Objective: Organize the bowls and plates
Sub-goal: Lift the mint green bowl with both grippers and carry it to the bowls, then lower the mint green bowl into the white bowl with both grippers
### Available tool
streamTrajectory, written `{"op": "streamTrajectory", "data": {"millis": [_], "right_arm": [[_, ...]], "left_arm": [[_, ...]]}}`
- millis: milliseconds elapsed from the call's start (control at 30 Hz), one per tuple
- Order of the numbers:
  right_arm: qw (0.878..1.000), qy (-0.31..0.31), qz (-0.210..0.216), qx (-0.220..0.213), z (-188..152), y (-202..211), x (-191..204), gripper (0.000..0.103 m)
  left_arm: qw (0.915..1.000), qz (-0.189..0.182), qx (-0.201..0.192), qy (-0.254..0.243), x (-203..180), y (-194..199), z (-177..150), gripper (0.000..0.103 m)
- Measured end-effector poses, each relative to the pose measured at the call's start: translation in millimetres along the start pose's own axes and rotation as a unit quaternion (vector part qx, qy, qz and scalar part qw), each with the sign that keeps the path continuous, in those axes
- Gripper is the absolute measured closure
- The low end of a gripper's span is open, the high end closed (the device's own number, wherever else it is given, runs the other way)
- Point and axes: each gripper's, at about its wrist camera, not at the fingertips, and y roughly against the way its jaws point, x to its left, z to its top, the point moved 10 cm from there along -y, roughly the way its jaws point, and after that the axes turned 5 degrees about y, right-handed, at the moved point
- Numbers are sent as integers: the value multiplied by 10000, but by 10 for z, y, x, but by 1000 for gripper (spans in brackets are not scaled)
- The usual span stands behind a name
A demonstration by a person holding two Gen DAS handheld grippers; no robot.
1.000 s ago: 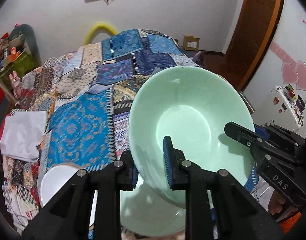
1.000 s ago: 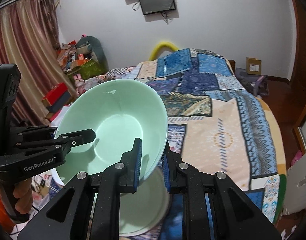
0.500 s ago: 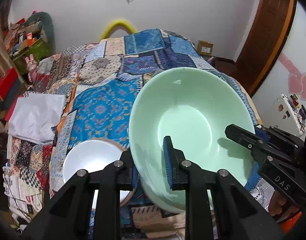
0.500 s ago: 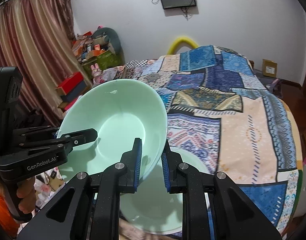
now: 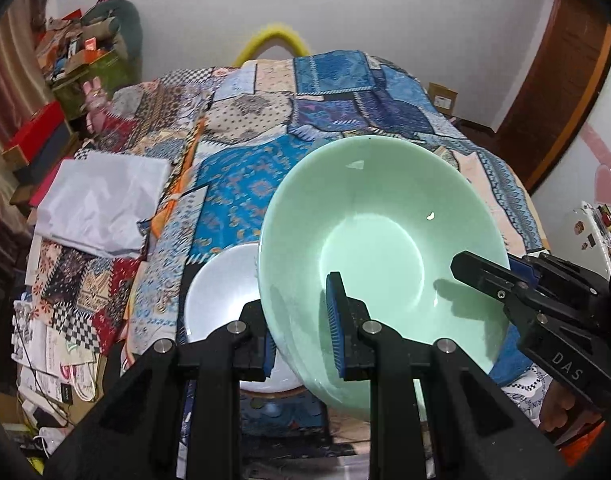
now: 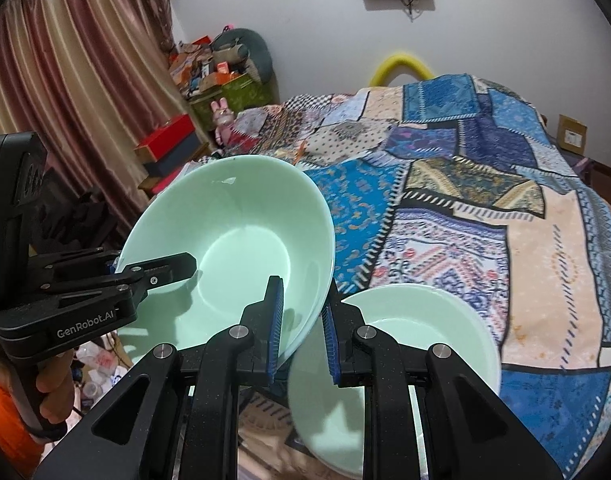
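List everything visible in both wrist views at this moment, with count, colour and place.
Held bowl: one, mint green, tilted, gripped at its rim from two sides.
Green bowl: one, mint green, on the bed, right of the held bowl.
White bowl: one, white, on the bed, left of the held bowl.
Bedspread: one, blue patchwork, covering the bed.
Left gripper: black, shut on the held bowl.
Right gripper: black, shut on the held bowl.
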Motion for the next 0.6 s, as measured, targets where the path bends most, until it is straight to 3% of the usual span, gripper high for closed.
{"op": "streamTrajectory", "data": {"millis": [600], "right_arm": [[9981,52,244,564,-186,-461,308,86]], "left_arm": [[9984,144,379,398,565,-324,-227,81]]}}
